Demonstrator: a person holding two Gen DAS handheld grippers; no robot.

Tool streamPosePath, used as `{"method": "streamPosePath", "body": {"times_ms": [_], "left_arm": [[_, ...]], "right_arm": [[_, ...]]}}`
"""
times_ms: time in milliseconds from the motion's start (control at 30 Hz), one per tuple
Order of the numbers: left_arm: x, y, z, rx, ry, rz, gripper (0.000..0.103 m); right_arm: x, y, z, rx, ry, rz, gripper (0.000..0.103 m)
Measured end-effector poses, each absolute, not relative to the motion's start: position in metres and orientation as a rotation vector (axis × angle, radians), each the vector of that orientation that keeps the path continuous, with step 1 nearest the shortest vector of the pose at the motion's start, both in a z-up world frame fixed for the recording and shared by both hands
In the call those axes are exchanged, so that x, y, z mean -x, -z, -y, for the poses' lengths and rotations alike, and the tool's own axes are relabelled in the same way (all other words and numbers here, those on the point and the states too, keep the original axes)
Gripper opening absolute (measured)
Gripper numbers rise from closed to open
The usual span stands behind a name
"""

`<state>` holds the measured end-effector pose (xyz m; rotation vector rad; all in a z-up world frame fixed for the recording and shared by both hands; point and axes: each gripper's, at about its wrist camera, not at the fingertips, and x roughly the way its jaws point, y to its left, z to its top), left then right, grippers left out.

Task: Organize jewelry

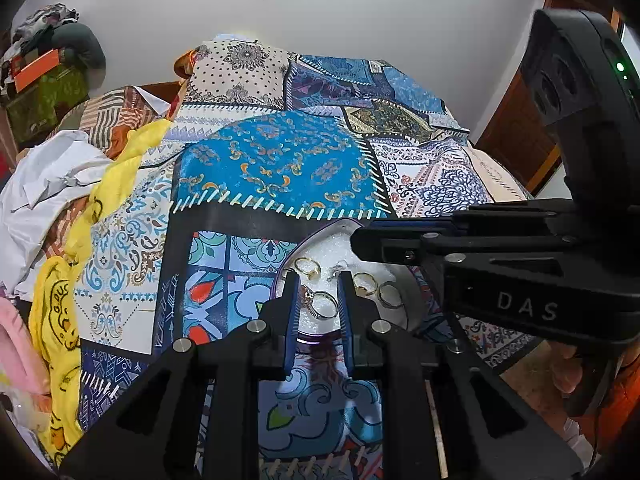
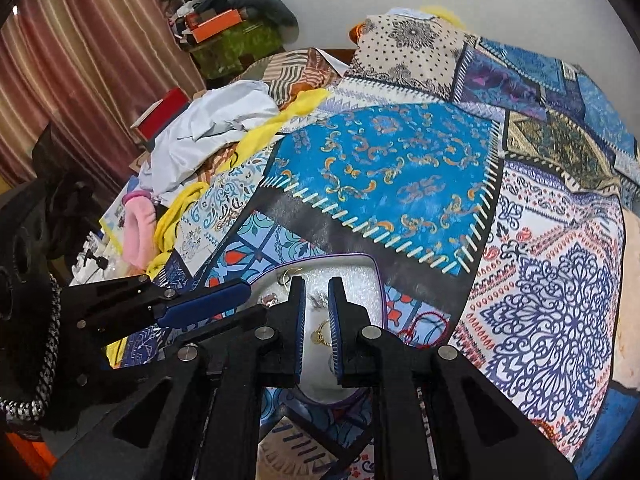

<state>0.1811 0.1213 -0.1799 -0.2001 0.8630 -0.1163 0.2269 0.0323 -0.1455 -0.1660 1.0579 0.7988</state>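
A heart-shaped tray with a purple rim and white foam lies on the bedspread. On the foam are a gold ring, more gold rings and a silver ring. My left gripper hovers over it, jaws narrowly apart. A stone-set ring and a silver band show in the gap, seemingly on the foam below. My right gripper stands over the same tray, shut to a slit. A gold chain shows in that slit; whether it is pinched I cannot tell.
The patchwork bedspread covers the bed. A red cord lies just right of the tray. White, yellow and pink clothes are heaped along the left. The right gripper's body crosses close beside my left one. A striped curtain hangs at far left.
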Motion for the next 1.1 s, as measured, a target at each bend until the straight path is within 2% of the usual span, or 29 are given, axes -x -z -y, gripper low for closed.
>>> {"method": "streamPosePath", "body": {"times_ms": [100,267,600,833,1100], "left_arm": [[-0.177,0.171,-0.120,0.199,0.106,-0.851,0.018],[-0.170,0.156,-0.113,0.193,0.110,-0.824,0.021],[-0.162,0.156,-0.065,0.198,0.204,-0.856,0.024],[-0.166,0.177,-0.032,0.223,0.260,-0.925,0.024],[-0.179,0.193,-0.032,0.294,0.239,-0.982,0.024]], "right_arm": [[-0.224,0.134,-0.024,0.161,-0.788,-1.025,0.013],[-0.219,0.110,0.001,0.153,-0.748,-0.934,0.027],[-0.211,0.089,0.074,0.152,-0.597,-0.842,0.027],[-0.206,0.102,0.130,0.115,-0.506,-0.878,0.027],[-0.199,0.121,0.161,0.081,-0.475,-0.929,0.027]]}}
